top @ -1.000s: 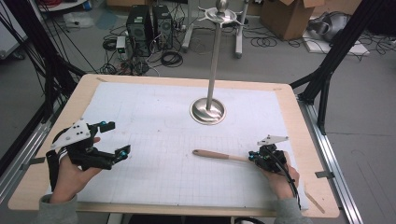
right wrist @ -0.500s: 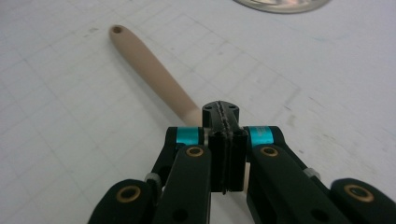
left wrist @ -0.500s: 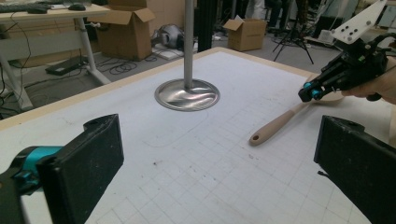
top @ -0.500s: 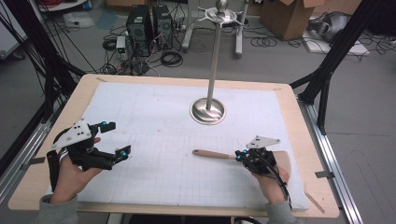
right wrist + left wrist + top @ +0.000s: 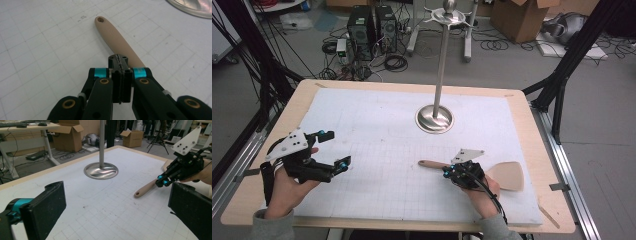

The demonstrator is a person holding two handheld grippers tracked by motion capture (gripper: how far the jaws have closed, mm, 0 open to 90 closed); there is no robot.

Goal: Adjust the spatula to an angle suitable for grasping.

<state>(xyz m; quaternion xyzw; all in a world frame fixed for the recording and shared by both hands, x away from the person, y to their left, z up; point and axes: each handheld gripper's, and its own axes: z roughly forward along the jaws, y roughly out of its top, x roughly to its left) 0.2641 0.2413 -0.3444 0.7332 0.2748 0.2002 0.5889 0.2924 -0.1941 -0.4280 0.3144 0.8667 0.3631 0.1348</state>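
Observation:
A wooden spatula (image 5: 508, 176) lies flat on the white grid mat (image 5: 377, 125), its handle (image 5: 115, 37) pointing left. My right gripper (image 5: 448, 173) hovers over the middle of that handle with its jaws shut tight and nothing between them; the handle runs on underneath past its tip (image 5: 119, 60). My left gripper (image 5: 337, 149) rests at the mat's left side, held by a hand, its two black pads (image 5: 47, 207) wide apart and empty. The left gripper view looks across at the spatula handle (image 5: 146, 189) and the right gripper (image 5: 163, 181).
A metal stand with a round base (image 5: 434, 119) and a tall pole rises from the far middle of the mat. The wooden table edge (image 5: 542, 150) frames the mat. Cables, computer towers and cardboard boxes lie on the floor beyond.
My right gripper has slid left along the spatula, from over the blade to over the handle, uncovering the blade. The spatula and the left gripper have stayed put.

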